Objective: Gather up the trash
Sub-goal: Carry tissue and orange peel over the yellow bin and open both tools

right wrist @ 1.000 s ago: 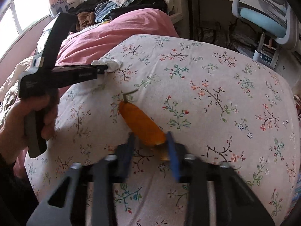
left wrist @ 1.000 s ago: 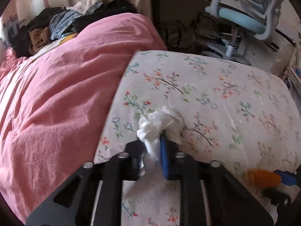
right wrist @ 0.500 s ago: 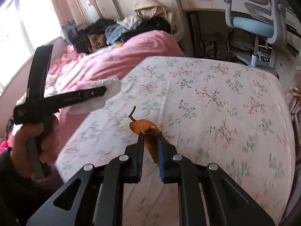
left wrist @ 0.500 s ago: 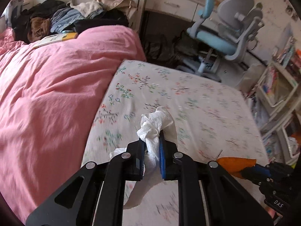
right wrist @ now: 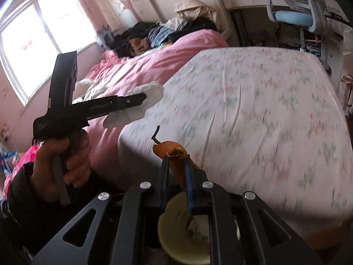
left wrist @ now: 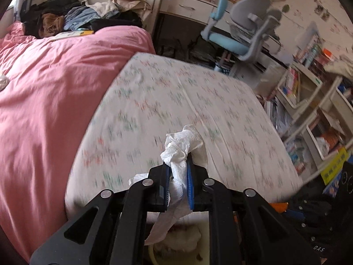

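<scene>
left gripper [left wrist: 178, 172] pinches upright tissue [left wrist: 183, 145]; right gripper [right wrist: 176, 167] clamps peel [right wrist: 174, 154], stem up.

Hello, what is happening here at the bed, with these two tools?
A person is collecting trash from the bed. The left tool is shut on a crumpled white tissue, and the right tool is shut on an orange peel. Both pieces are lifted off the floral sheet. A pale yellow bin shows just below the right tool, so the drop probably comes next.
</scene>
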Demonstrator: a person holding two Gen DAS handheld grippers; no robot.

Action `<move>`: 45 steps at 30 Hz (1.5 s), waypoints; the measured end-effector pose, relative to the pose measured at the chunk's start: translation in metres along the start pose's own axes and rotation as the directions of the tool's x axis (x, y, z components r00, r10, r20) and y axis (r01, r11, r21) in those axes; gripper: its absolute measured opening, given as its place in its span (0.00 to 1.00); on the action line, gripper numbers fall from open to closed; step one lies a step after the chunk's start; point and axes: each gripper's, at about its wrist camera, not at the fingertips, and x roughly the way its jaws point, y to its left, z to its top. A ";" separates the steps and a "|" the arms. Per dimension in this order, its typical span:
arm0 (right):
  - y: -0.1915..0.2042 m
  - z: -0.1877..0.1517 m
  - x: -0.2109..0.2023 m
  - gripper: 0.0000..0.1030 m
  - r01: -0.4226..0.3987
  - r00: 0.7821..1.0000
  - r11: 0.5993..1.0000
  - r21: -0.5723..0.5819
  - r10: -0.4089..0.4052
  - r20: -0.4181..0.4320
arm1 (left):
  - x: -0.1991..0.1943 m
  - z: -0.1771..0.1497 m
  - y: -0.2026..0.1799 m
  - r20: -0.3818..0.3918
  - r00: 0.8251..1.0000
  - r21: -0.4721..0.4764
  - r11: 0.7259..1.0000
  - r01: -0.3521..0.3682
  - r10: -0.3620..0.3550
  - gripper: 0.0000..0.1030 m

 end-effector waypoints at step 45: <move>0.003 -0.079 0.013 0.16 0.114 0.973 0.993 0.000 -0.112 -0.202 | -0.008 -0.101 -0.021 -0.202 0.975 -0.021 0.995 -0.097 0.091 0.60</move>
